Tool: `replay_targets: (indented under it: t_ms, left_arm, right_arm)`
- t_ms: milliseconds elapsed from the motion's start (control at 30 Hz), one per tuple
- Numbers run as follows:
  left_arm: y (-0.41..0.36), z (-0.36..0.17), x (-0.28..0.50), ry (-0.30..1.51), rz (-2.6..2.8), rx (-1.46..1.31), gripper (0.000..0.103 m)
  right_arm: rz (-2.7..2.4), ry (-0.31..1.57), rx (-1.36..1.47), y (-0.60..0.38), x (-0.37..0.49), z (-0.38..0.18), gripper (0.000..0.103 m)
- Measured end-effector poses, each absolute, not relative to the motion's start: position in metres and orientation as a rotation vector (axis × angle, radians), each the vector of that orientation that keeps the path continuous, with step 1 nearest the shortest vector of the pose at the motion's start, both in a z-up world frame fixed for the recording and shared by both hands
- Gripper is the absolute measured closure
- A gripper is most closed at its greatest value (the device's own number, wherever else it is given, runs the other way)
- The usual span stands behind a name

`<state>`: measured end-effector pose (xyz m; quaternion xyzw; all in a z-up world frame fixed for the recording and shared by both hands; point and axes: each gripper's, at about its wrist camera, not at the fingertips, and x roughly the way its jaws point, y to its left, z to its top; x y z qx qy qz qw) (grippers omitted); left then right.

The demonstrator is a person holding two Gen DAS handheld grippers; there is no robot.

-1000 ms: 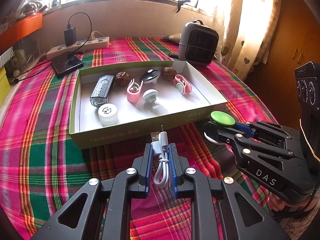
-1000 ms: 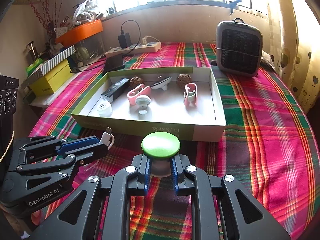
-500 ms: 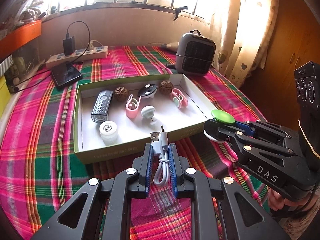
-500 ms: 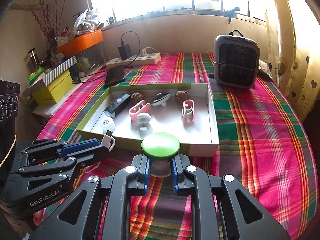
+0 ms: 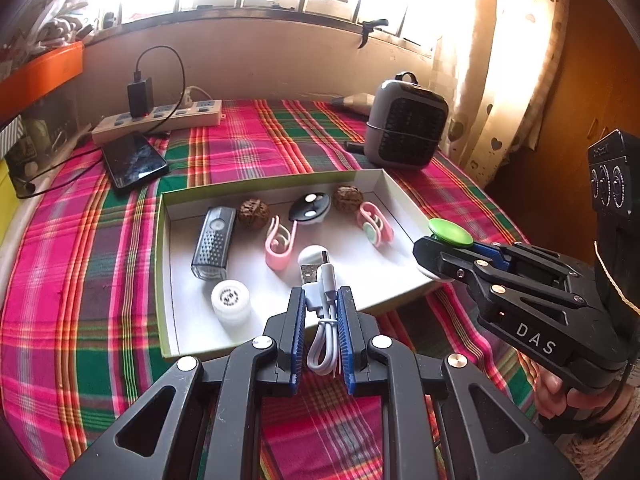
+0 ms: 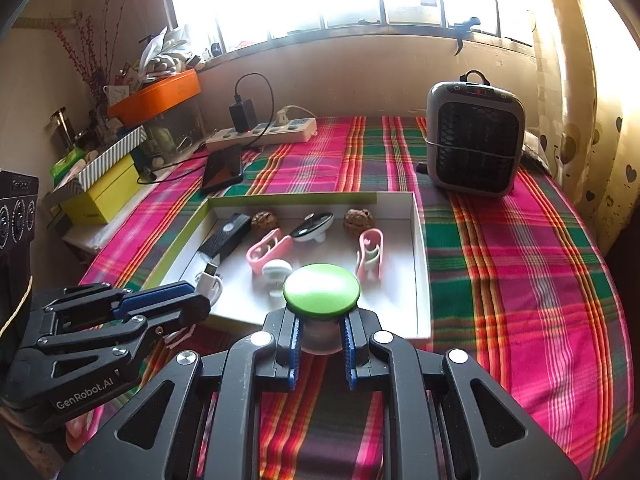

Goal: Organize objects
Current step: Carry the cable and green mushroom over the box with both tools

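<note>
My left gripper point(image 5: 319, 300) is shut on a coiled white USB cable point(image 5: 320, 320), held above the near edge of the shallow white box point(image 5: 400, 196). My right gripper point(image 6: 320, 322) is shut on a white object with a green round top point(image 6: 321, 290), held above the box's near right part; it also shows in the left wrist view point(image 5: 450, 233). The left gripper appears in the right wrist view point(image 6: 192, 300) at lower left. The box holds a black bike light point(image 5: 214, 242), two walnuts, two pink clips, a black oval piece, a white round jar point(image 5: 231, 302) and a white cap.
A grey heater point(image 6: 474, 144) stands at the back right. A power strip point(image 6: 264, 134) with a charger and a phone point(image 5: 134, 160) lie at the back left. Yellow and orange boxes point(image 6: 104, 192) sit off the left side of the plaid-covered table point(image 6: 520, 260).
Both grippers have moved forward with their objects, from in front of the box to above its near edge.
</note>
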<state>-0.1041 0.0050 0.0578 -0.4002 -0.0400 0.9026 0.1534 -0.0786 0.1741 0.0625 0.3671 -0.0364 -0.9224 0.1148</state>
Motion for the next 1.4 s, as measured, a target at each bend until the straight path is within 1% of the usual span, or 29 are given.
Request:
replay_targets:
  t_ms: [500, 833, 933, 1400]
  left_arm:
    - [-0.003, 0.04, -0.138, -0.14, 2.592, -1.209, 0.089]
    - [-0.002, 0.031, -0.157, -0.125, 2.596, -1.243, 0.089]
    - [-0.005, 0.029, -0.16, -0.136, 2.6, -1.257, 0.091]
    - [-0.009, 0.028, -0.167, -0.137, 2.612, -1.256, 0.091]
  right_arm:
    - [-2.665, -0.12, 1.128, 0.169, -0.124, 0.047, 0.085]
    - [-2.644, -0.133, 1.179, 0.169, -0.147, 0.036, 0.085]
    - [-2.64, -0.132, 1.188, 0.168, -0.152, 0.033, 0.085]
    - [-2.626, -0.114, 1.213, 0.162, -0.164, 0.025, 0.085]
